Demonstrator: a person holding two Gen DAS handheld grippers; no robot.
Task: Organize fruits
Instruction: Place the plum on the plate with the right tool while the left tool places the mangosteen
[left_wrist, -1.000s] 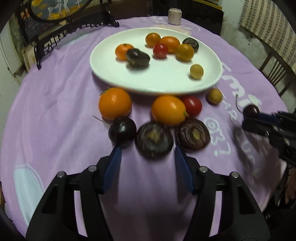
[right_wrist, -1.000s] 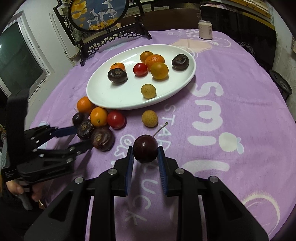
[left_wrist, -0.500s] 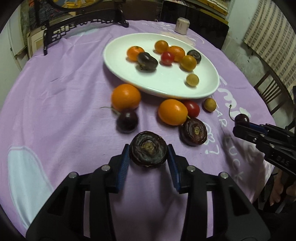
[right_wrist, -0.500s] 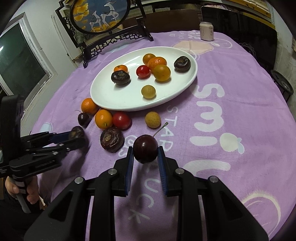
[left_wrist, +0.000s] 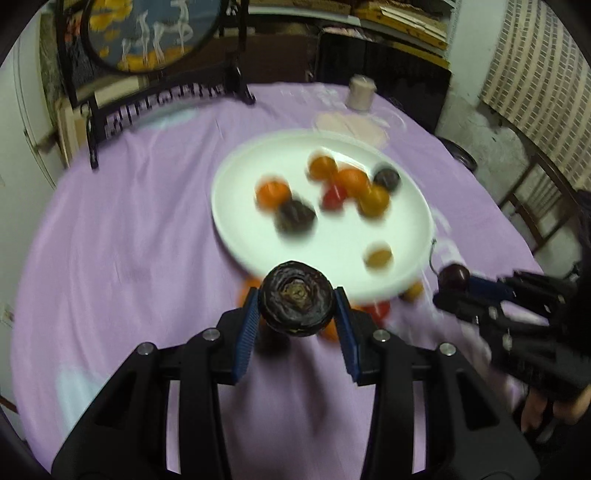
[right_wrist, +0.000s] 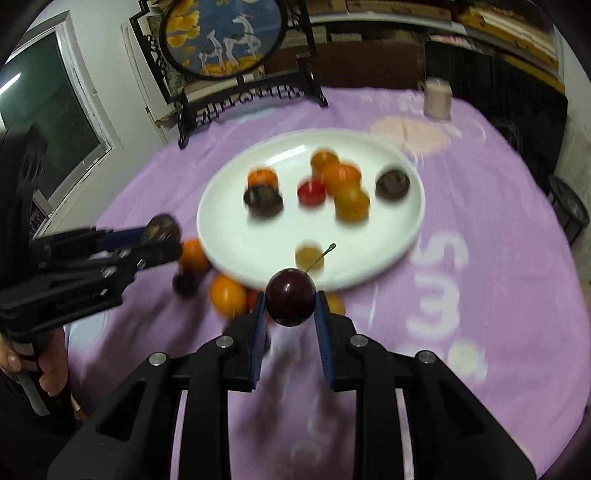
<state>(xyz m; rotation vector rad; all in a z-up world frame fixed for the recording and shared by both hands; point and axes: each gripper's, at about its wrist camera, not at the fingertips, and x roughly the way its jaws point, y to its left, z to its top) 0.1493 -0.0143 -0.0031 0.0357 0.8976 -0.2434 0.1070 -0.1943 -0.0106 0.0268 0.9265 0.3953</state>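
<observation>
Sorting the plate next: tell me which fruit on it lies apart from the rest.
The small yellowish round fruit near the white plate's front rim: it lies alone, while the orange, red and dark fruits cluster farther back.

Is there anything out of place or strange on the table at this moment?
Yes. Several fruits lie on the purple tablecloth beside the white plate and not on it: two oranges, a dark cherry and others, partly hidden. Nothing looks spilled or damaged, though the blur hides detail.

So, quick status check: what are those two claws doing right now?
Left gripper shut on a dark wrinkled fruit. Right gripper shut on a cherry. Both off the cloth, facing the plate. Nothing in the way.
</observation>
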